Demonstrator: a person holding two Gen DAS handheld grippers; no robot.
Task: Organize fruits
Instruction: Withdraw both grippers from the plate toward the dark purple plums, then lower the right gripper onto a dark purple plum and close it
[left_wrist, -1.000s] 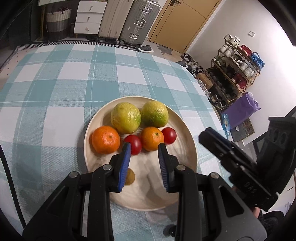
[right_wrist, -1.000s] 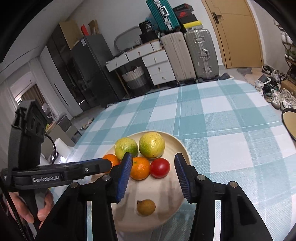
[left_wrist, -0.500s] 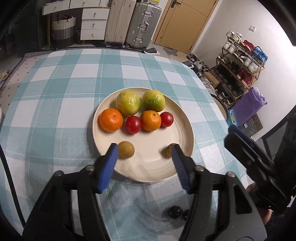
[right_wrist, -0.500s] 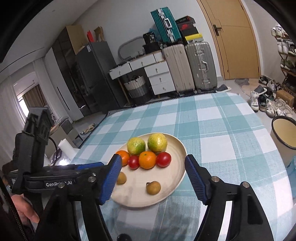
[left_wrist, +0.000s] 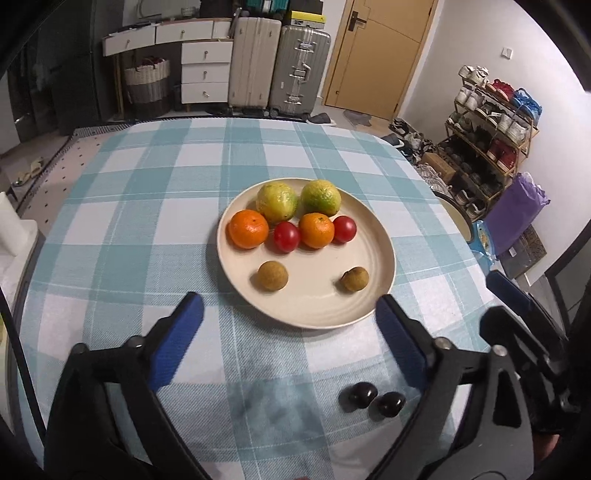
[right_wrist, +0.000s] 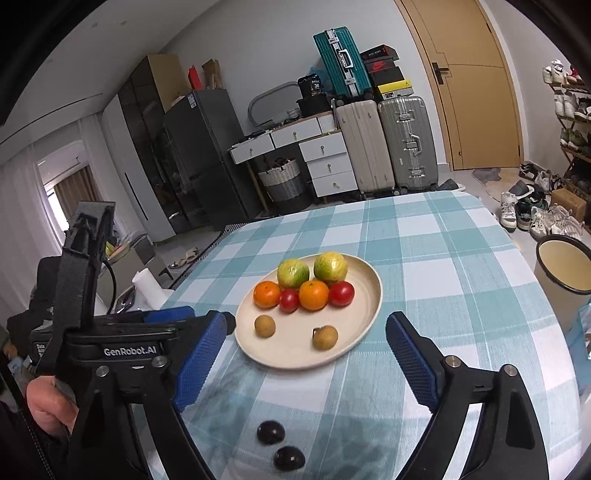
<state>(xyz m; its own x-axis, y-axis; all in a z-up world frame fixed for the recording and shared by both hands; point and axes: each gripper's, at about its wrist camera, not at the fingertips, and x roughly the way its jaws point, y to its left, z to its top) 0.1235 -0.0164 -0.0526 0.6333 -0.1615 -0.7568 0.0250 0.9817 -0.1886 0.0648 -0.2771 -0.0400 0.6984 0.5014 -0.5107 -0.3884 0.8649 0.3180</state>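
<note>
A cream plate (left_wrist: 373, 295) (right_wrist: 364, 334) on the checked tablecloth holds two green-yellow citrus fruits (left_wrist: 277, 201), two oranges (left_wrist: 248, 229), two red tomatoes (left_wrist: 286, 236) and two small brown longans (left_wrist: 272, 276) (right_wrist: 325, 338). Two dark round fruits (left_wrist: 362, 394) (right_wrist: 270, 432) lie on the cloth near the table's front edge. My left gripper (left_wrist: 290, 332) is open and empty, held above the cloth in front of the plate. My right gripper (right_wrist: 304, 354) is open and empty, also in front of the plate. The left gripper shows in the right wrist view (right_wrist: 166, 325).
Checked tablecloth (left_wrist: 147, 206) covers the table. A cream bin (right_wrist: 563, 266) stands off the table's right side. A white paper roll (right_wrist: 149, 291) is at the left edge. Suitcases, drawers and a shoe rack stand beyond the table.
Both grippers have pulled back and up from the plate and opened wide. Two longans now lie free on the plate. The dark fruits have come into view.
</note>
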